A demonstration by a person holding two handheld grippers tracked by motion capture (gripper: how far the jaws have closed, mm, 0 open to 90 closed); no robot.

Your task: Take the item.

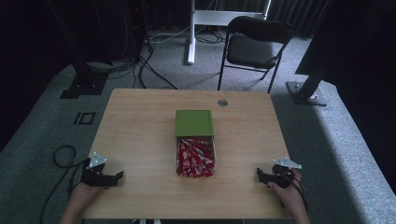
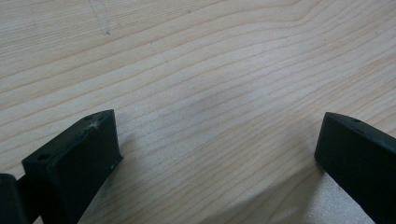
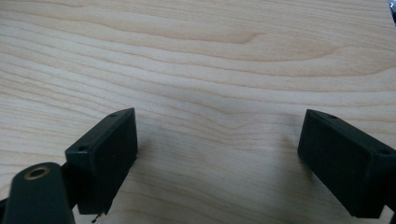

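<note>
A clear box [image 1: 178, 164] full of several red packets [image 1: 195, 157] sits at the middle of the wooden table [image 1: 140, 126], with its green lid [image 1: 194, 122] lying just behind it. My left gripper [image 1: 117, 177] rests near the front left corner, held by a hand, jaws wide apart over bare wood [image 2: 210, 93]. My right gripper [image 1: 259, 175] rests near the front right corner, also open, with nothing between its fingers [image 3: 105, 158]. Both grippers point inward toward the box and stand well apart from it.
A small round grommet [image 1: 222, 102] is set in the table near its far edge. Behind the table stand a black folding chair [image 1: 254, 44], a white stand leg [image 1: 191, 32] and black frame posts [image 1: 84, 70] on grey carpet. Cables trail at the left.
</note>
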